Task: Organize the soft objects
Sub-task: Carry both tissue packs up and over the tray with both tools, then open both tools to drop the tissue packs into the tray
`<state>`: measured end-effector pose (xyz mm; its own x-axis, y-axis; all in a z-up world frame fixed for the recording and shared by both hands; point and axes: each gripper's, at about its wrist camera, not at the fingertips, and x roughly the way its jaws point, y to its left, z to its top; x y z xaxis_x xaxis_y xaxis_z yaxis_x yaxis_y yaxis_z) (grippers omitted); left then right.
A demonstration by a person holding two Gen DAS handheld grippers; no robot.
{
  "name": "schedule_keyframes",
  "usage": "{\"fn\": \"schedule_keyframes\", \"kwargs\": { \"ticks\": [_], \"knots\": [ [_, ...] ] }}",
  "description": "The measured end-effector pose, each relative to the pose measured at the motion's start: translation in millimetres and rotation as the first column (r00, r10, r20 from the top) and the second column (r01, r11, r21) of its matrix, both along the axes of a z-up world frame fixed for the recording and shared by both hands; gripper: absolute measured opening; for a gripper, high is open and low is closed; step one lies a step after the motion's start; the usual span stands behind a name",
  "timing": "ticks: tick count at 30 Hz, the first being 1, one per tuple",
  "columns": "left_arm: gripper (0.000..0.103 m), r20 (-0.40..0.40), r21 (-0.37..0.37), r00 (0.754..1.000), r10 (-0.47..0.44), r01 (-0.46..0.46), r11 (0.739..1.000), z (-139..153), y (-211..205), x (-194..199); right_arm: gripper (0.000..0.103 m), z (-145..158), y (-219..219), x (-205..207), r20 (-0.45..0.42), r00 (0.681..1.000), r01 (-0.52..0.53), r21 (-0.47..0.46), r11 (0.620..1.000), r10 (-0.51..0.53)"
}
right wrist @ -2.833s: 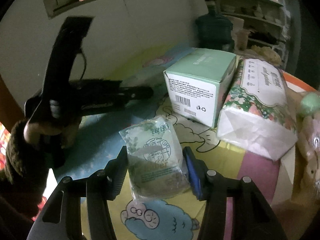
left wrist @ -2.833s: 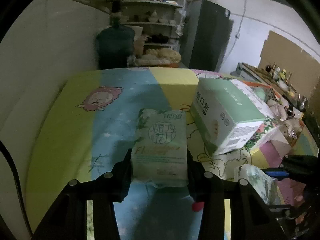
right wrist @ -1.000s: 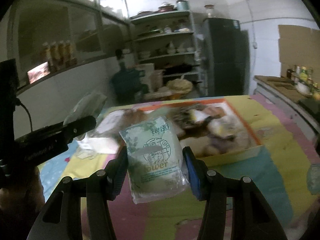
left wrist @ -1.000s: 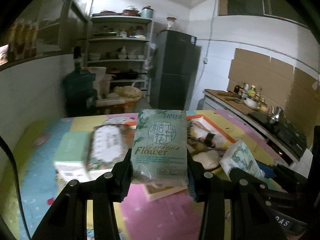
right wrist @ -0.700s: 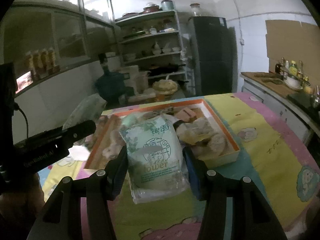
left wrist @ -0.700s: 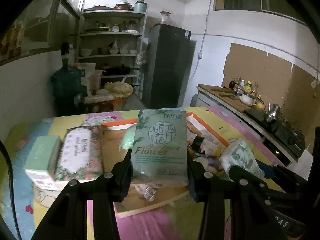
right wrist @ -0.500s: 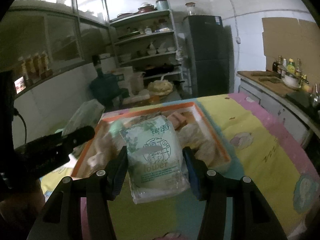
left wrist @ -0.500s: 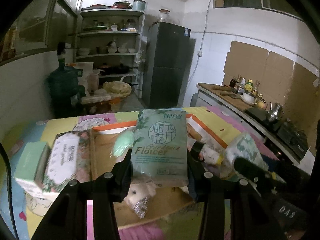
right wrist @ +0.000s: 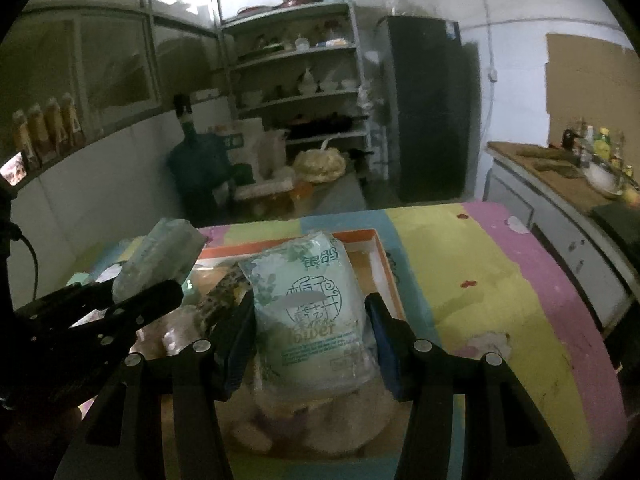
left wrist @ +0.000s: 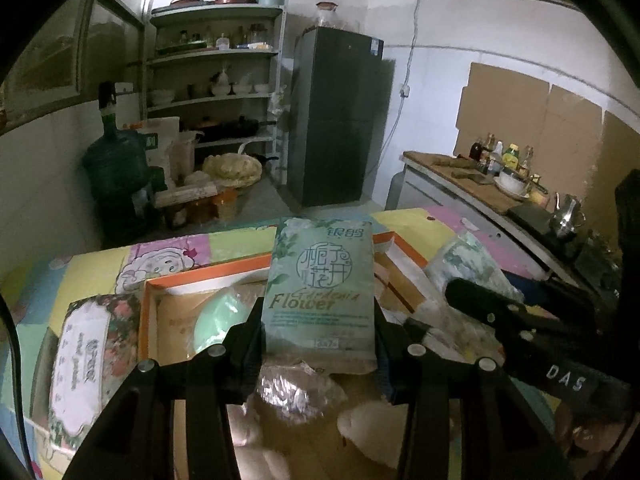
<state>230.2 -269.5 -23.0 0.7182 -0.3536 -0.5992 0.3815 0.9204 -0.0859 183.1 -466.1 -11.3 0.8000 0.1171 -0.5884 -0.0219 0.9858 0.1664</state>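
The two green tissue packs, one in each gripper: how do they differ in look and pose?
The left gripper's pack is flat, smooth and upright; the right gripper's pack looks puffy, crinkled and slightly tilted. The left gripper's pack is greener; the right gripper's pack is paler. Both show the same "Flower" print and hang over the orange-rimmed box.

Dim kitchen: shelves (left wrist: 212, 52), dark fridge (left wrist: 340, 120)

I see a green tissue pack (left wrist: 320, 292) printed "Flower", upright and clamped by its sides in my left hand-held gripper (left wrist: 318, 344), held above the orange-rimmed tray (left wrist: 208, 276). A second, paler tissue pack (right wrist: 310, 316) of the same print, crumpled at its base, sits pinched in my right hand-held gripper (right wrist: 312, 344), also above the tray. A floral-wrapped tissue pack (left wrist: 90, 364) lies beside the tray's left edge.
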Motion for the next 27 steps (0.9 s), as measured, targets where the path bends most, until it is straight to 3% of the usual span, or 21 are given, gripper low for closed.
{"fn": "schedule_keyframes", "kwargs": {
  "ticks": [10,20,26,27],
  "knots": [
    [0.046,-0.121,0.058,0.993,0.004,0.003,0.998,-31,-15,38,0.055,-20,-12,52,-0.096,0.992,-0.074,0.069,0.995,0.08],
    [0.048,-0.145,0.021,0.989,-0.002,0.005,1.0,-36,-13,47,0.056,-42,-10,70,-0.152,0.985,-0.073,0.056,0.996,0.081],
    [0.053,-0.136,0.014,0.991,-0.012,0.014,1.0,-34,-12,46,0.057,-44,-12,69,-0.146,0.986,-0.069,0.066,0.995,0.078],
    [0.058,-0.133,0.009,0.991,-0.016,0.017,1.0,-33,-11,46,0.057,-44,-12,69,-0.146,0.986,-0.069,0.067,0.995,0.078]
  ]
}}
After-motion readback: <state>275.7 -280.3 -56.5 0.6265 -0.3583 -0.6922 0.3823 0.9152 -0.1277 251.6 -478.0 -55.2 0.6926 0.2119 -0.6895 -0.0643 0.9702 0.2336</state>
